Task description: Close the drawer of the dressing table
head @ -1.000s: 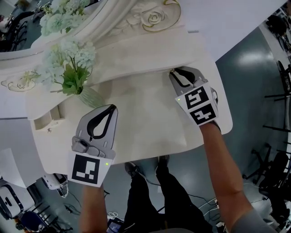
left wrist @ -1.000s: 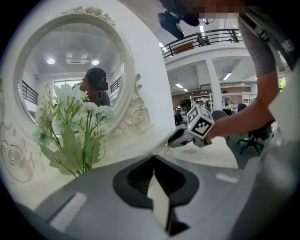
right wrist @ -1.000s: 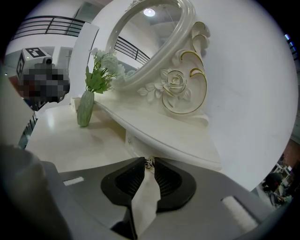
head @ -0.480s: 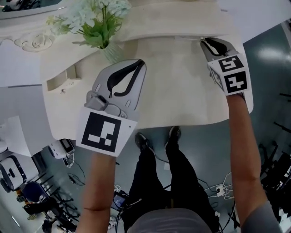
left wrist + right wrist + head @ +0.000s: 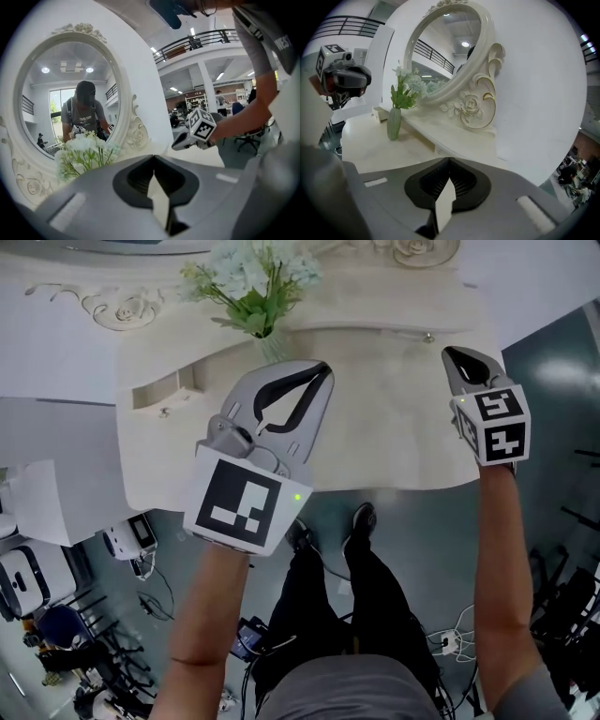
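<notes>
1. The table (image 5: 375, 446) lay beneath both my arms
2. Its small drawer (image 5: 155, 392), at the raised shelf's left end, looked pulled out, so I judged the closing step not yet done
3. My left hand-held gripper (image 5: 322, 368) hovered to the right of the drawer and my right hand-held gripper (image 5: 452, 353) far off, both with jaws together, empty
4. Next, I would need to push squarely by the knob (image 5: 164, 412)

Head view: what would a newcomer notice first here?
The left claw, shut and empty, looms large at centre over the cream dressing table, its black-and-white marker cube nearest the camera. The right claw, also shut, hangs near the table's right edge. At the table's back stands a vase of pale flowers, and the right gripper view shows the ornate oval mirror.
</notes>
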`<act>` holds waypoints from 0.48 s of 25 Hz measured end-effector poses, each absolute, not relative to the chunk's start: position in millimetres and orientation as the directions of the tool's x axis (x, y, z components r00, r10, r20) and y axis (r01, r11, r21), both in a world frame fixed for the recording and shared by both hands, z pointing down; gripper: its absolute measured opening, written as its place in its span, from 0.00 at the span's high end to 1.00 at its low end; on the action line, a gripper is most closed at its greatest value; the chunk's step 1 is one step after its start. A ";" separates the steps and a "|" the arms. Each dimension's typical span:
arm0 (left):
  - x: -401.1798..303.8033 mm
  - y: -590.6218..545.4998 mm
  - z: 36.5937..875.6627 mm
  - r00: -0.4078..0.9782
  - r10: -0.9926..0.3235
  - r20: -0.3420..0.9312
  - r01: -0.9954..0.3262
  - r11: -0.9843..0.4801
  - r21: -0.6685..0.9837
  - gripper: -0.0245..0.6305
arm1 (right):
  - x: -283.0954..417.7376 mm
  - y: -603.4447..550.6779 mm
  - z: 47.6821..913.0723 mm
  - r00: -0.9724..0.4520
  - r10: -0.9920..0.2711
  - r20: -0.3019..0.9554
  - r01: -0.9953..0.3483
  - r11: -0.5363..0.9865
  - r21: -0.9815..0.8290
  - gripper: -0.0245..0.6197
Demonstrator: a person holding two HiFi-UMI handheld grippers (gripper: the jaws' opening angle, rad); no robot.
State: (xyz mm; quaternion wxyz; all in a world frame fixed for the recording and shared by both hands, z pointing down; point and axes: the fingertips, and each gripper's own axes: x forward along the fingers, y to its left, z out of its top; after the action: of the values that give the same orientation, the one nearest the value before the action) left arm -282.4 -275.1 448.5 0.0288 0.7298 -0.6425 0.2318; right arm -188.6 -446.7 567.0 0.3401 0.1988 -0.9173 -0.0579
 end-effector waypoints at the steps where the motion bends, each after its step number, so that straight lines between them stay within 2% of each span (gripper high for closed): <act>1: -281.6 -272.9 441.9 0.069 -0.927 0.370 -0.950 -0.175 -0.260 0.96 | -187.5 -442.4 556.5 -0.697 -0.406 0.590 -0.330 0.913 0.238 0.96; 12: -274.9 -238.7 367.1 0.071 -0.953 0.296 -0.935 -0.167 -0.313 0.96 | -178.6 -371.6 427.2 -0.823 -0.365 0.435 -0.320 0.931 0.177 0.96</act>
State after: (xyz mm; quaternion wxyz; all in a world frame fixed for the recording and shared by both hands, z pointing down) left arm -274.9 -238.7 367.1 -0.0200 0.7317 -0.6450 0.2196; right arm -178.6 -371.6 427.2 0.2371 0.1796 -0.9535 -0.0482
